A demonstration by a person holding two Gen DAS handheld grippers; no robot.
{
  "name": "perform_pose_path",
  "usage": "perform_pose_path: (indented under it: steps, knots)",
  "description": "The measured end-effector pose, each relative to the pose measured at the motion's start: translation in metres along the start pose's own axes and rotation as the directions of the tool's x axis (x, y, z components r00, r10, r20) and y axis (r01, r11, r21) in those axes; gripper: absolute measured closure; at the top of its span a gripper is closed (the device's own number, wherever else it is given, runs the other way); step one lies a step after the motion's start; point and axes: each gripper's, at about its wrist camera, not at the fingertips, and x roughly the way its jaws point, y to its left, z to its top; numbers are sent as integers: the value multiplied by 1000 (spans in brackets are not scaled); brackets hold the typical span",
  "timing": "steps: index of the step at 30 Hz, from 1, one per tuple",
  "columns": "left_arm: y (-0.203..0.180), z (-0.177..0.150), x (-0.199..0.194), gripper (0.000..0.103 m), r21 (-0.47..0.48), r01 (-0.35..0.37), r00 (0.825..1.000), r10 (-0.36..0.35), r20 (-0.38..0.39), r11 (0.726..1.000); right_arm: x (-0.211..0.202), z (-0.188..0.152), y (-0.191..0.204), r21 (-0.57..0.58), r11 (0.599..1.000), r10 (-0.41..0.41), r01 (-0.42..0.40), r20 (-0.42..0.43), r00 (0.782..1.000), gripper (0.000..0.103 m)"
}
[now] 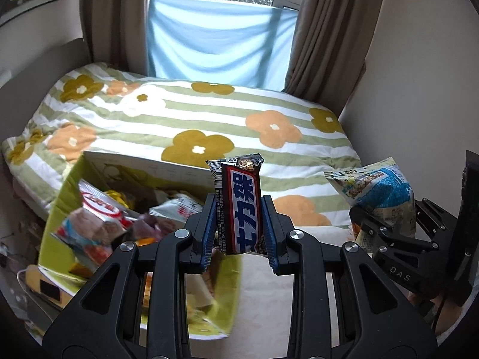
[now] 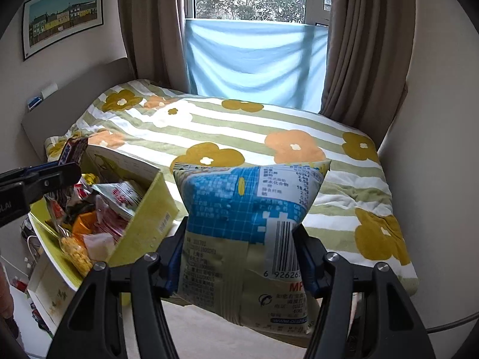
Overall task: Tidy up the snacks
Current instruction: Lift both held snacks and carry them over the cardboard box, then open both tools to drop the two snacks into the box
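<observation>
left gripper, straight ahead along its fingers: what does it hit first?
Probably the floral bedspread. The left gripper, shut on the chocolate bar, points down over the bed, with the snack box off to its left. Depth is unclear, so that is a guess.

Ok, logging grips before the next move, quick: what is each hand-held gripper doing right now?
Left hand-held gripper: closed on the chocolate bar, held upright.
Right hand-held gripper: closed on the blue and cream snack bag.
</observation>
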Motion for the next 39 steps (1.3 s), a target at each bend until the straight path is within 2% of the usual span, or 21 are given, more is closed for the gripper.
perform_pose_path:
  steps: [4,8,12,16,17,19,20,22,24,28,32,33,34,35,37,39]
  knots:
    - [59,14,3,77,5,2,1000,-2,-25,1000,5,15,52,35,998,54,-54,2,999,45]
    - [106,20,20,77,32,25,997,-23,-74,999,19,24,95,59,997,59,-58,-3,998,45]
    - [136,19,43,77,54,60,990,-53,-133,997,35,23,129,85,995,52,-48,-39,998,45]
    - [152,22,60,76,62,139,976,-126,-179,988,43,18,146,107,994,32,-24,-75,997,45]
    - [154,23,64,72,76,150,972,-133,-193,986,45,16,150,110,994,27,-18,-85,996,45]
    - [156,25,66,32,118,118,977,-94,-189,986,49,13,155,112,994,16,-4,-109,994,45]
    - [157,25,63,0,131,100,983,-77,-165,986,50,12,158,114,994,12,2,-121,993,45]
    - [166,25,54,0,127,100,989,-85,-119,987,54,8,160,116,993,4,13,-145,989,45]
    - [175,23,52,0,119,107,987,-91,-130,987,57,4,160,116,993,10,10,-169,986,45]
    - [189,14,44,0,129,59,992,-43,-119,990,64,-2,165,132,991,34,-8,-196,980,45]
    - [200,10,33,0,129,30,993,-15,-113,991,72,2,169,182,982,85,-51,-186,979,42]
    - [203,9,32,0,123,23,994,-9,-112,992,75,4,172,192,980,94,-60,-174,980,39]
    - [203,9,29,0,115,18,994,-5,-113,993,77,5,174,199,979,87,-53,-163,983,25]
    - [205,8,27,0,103,16,993,-4,-115,995,79,6,176,201,979,75,-42,-160,984,1]
    - [208,6,24,0,87,16,993,-6,-116,996,81,5,180,178,983,80,-49,-171,982,0]
    - [209,3,22,0,83,7,993,3,-117,997,81,1,184,144,989,49,-21,-192,980,0]
